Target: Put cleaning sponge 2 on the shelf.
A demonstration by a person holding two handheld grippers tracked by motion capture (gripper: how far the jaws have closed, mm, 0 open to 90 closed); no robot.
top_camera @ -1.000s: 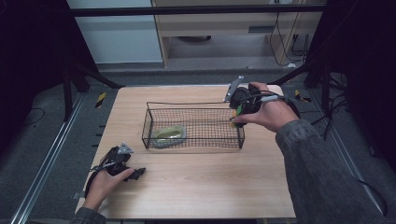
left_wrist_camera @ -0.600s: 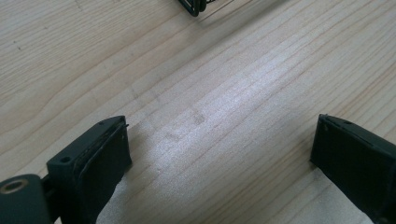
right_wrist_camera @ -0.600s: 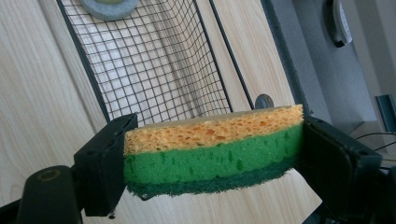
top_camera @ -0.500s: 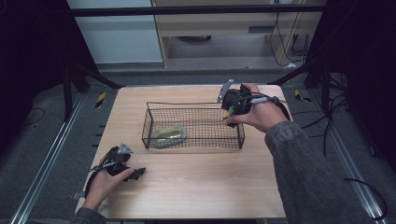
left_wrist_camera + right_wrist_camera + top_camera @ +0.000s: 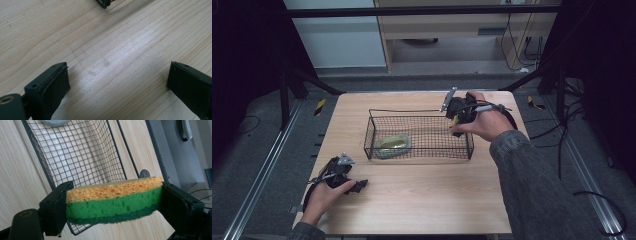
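The right gripper (image 5: 113,207) clamped a sponge (image 5: 112,203) between its two black jaws, yellow layer uppermost, green below (a darker scouring face at the very bottom). Behind the sponge lay a black wire basket (image 5: 82,152) on the wooden table (image 5: 15,177), with a grey object (image 5: 53,122) at its far end.

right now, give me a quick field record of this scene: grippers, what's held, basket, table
right gripper: shut on the sponge, at the basket's right end
sponge: yellow top, green scrub layer below, clamped by its two ends
left gripper: open, jaws wide apart, nothing between them, low over the table
basket: black wire, on the table, holding a pale greenish item at its left end
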